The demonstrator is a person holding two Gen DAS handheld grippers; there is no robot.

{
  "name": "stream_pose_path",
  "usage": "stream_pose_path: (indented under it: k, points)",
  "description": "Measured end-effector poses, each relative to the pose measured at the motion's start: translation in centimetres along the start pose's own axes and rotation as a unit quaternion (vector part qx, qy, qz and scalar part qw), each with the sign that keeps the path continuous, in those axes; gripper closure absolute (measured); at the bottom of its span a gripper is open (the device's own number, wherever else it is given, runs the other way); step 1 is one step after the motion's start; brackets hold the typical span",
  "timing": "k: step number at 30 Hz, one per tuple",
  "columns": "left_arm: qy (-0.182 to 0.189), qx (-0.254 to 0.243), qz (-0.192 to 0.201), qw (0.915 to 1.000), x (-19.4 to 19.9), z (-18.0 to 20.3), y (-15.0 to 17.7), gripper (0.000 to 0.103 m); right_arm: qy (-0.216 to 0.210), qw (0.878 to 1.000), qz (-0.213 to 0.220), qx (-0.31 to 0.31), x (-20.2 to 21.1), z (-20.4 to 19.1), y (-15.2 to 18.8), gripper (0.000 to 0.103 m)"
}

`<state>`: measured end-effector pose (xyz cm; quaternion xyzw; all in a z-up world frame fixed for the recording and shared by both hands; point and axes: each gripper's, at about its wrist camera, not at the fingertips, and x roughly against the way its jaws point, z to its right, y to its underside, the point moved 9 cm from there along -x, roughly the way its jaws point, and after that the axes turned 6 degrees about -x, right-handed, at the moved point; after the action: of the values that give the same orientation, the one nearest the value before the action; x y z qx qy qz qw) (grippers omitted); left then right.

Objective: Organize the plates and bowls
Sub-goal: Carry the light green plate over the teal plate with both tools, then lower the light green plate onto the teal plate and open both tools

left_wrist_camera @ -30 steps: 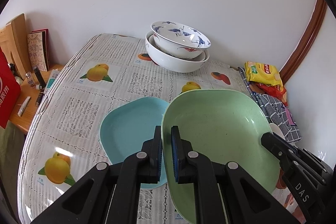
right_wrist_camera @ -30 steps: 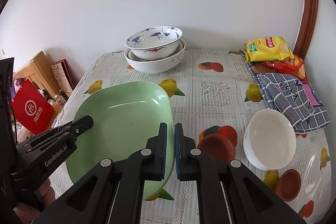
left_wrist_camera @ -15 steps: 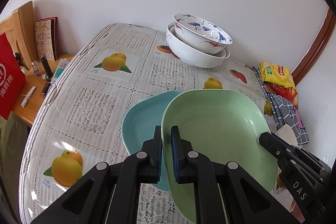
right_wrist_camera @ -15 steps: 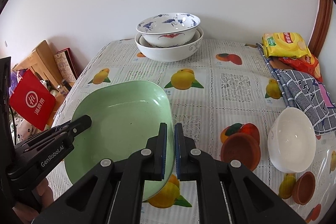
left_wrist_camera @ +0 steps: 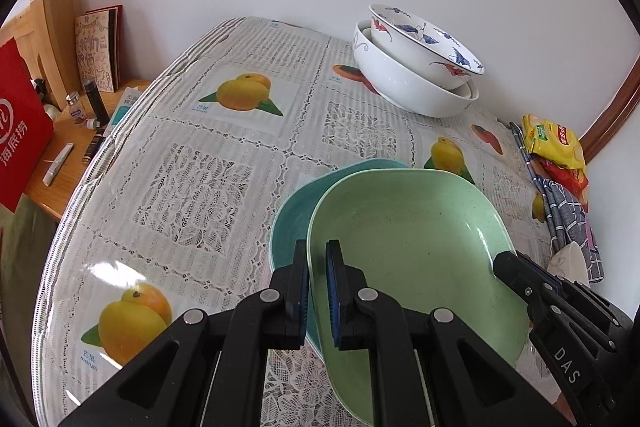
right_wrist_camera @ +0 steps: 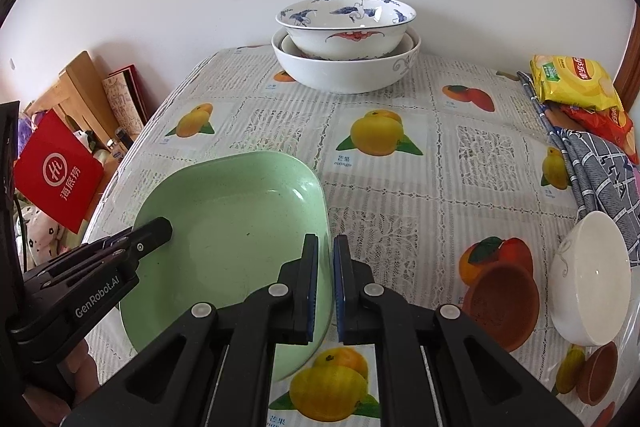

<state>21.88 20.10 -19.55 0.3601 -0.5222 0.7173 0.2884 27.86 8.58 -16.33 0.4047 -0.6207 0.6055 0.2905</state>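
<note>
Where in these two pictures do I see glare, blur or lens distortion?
Left wrist view: glare on the glossy tablecloth near the lower-left printed fruit; fisheye bends the table edge; dark vignette corners. Right wrist view: small highlights inside the green plate and white bowl; a dark smudge spot on the wall; both views sharp.

green plate (left_wrist_camera: pixel 420 239) now lower, covering more of the blue plate (left_wrist_camera: pixel 294 211)

"GenRobot.AI" — left hand-held gripper (right_wrist_camera: pixel 160 233)

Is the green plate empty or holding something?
Empty. The green plate shows only its bare speckled inside in both views, with the left gripper and right gripper clamping opposite rims.
</note>
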Motion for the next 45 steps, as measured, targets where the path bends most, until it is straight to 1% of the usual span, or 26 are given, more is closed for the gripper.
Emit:
stream_pose_path:
  k: [5, 9, 20, 28, 33, 39, 43, 45]
  points:
    - [-0.001, 0.001, -0.009, 1.0000, -1.1, -0.4, 0.2, 0.094, 0.002, 1.000, -0.012, 0.000, -1.4, 0.1, 0.2, 0.094]
    - [-0.004, 0.002, -0.009, 0.9999, -1.5, -0.6, 0.1, 0.094, 0.001, 1.000, -0.016, 0.000, -2.1, 0.0, 0.1, 0.094]
    - [-0.003, 0.010, -0.004, 0.9999, -1.5, -1.3, -0.4, 0.094, 0.009, 1.000, -0.013, 0.017, -3.2, -0.7, -0.8, 0.092]
    - [0.003, 0.014, 0.000, 0.9999, -1.2, -1.4, -0.6, 0.094, 0.001, 1.000, -0.017, 0.013, -3.9, -0.5, -1.3, 0.091]
    - [-0.002, 0.011, 0.001, 0.9999, -1.1, -1.3, -0.6, 0.094, 0.001, 1.000, -0.015, 0.017, -4.1, -0.5, -1.4, 0.091]
    - [0.000, 0.017, -0.003, 0.9999, -1.0, -1.3, -0.4, 0.094, 0.000, 1.000, -0.018, 0.024, -4.5, -0.8, -1.6, 0.087]
    - [0.001, 0.017, -0.003, 0.9998, -0.8, -1.4, -0.3, 0.094, -0.012, 0.999, -0.022, 0.024, -4.5, -1.1, -1.5, 0.079]
    - [0.008, 0.025, -0.008, 0.9996, -0.8, -1.4, -0.2, 0.094, -0.013, 0.999, -0.020, 0.026, -4.3, -1.2, -1.5, 0.077]
